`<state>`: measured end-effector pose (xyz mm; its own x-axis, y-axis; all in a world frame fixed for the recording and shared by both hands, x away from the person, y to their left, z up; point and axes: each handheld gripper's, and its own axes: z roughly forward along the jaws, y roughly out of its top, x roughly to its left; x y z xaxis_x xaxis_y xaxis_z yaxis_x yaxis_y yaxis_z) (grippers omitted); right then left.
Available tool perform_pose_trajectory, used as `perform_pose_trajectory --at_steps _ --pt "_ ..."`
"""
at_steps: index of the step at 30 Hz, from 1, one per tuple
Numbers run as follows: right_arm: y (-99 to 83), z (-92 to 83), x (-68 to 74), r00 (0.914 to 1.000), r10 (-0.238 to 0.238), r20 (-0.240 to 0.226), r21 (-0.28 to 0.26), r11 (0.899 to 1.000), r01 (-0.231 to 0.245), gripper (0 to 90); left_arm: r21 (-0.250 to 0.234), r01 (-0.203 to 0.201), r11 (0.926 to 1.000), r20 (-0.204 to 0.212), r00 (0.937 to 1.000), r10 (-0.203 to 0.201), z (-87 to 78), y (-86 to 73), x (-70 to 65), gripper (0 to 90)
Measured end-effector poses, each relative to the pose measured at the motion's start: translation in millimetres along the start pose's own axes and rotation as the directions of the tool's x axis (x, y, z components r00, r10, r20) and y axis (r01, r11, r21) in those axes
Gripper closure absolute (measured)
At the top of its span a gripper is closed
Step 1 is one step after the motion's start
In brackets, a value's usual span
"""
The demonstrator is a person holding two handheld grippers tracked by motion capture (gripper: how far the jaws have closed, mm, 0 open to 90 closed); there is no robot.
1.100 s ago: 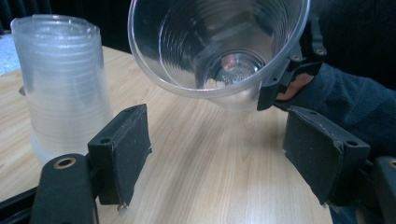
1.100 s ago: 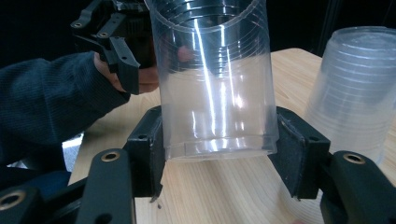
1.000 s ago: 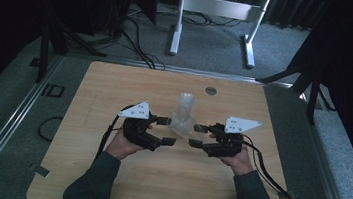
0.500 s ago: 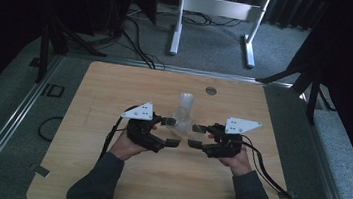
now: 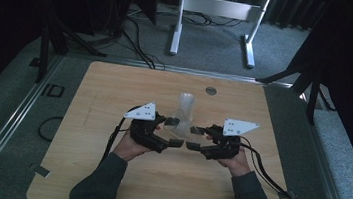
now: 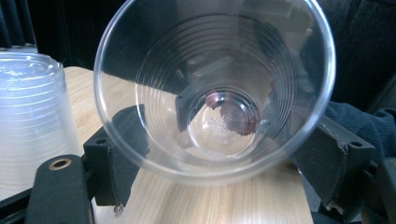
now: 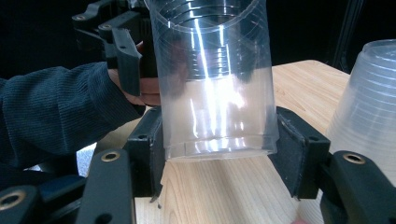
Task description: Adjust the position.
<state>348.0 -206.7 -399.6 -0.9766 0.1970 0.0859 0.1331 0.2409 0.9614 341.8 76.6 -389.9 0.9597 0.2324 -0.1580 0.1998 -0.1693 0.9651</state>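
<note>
A clear plastic cup (image 5: pixel 181 123) lies on its side just above the wooden table (image 5: pixel 115 87), between my two grippers. My right gripper (image 7: pixel 217 154) is shut on the cup's (image 7: pixel 215 93) base, a pad pressed on either side. My left gripper (image 6: pixel 224 163) faces the cup's (image 6: pixel 215 126) open mouth. Its jaws have just been opening and now flank the round, unsqueezed rim without pressing it. From above, the left gripper (image 5: pixel 173 132) and right gripper (image 5: pixel 194 138) point at each other, tips close together.
A stack of upside-down clear cups (image 5: pixel 186 103) stands on the table just behind the grippers, also beside the held cup (image 6: pixel 32 126) (image 7: pixel 369 116). A small metal disc (image 5: pixel 210 90) sits near the far edge. Cables trail from both grippers.
The left gripper's jaws stand slightly wider around the cup's rim than before. Both hands have hardly moved, and the right gripper keeps its hold.
</note>
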Motion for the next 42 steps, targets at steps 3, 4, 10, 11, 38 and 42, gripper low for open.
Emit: perform_pose_trajectory --at_steps 3,4,10,11,38,42 --pt "-0.4 0.6 0.0 1.0000 0.001 -0.003 0.001 1.000 -0.001 41.5 -0.001 -0.002 1.0000 -0.005 1.0000 0.002 0.5 0.1 -0.4 21.1" --pt "-0.5 0.8 0.2 1.0000 0.002 -0.004 0.002 1.000 -0.002 41.5 -0.014 0.002 0.9999 -0.005 1.0000 -0.002 0.2 0.1 -0.4 21.1" --pt "-1.3 2.0 0.5 0.9999 -0.001 -0.012 0.007 1.000 0.001 41.5 -0.070 0.021 0.9973 -0.008 0.9997 -0.022 -1.7 -0.5 1.5 21.1" --pt "-1.5 2.4 0.6 0.9999 0.000 -0.016 0.009 1.000 0.000 41.5 -0.080 0.028 0.9964 -0.006 0.9996 -0.028 -2.2 -0.8 2.0 21.7" --pt "-2.7 3.8 -0.5 0.9996 -0.004 -0.027 0.040 0.999 0.005 40.3 -0.082 0.009 0.9966 -0.003 1.0000 -0.010 -0.5 -1.8 0.8 28.8" --pt "-3.3 4.4 -0.6 0.9996 -0.006 -0.029 0.045 0.999 0.007 40.1 -0.084 0.014 0.9963 0.001 0.9999 -0.014 0.1 -2.0 0.4 29.4"
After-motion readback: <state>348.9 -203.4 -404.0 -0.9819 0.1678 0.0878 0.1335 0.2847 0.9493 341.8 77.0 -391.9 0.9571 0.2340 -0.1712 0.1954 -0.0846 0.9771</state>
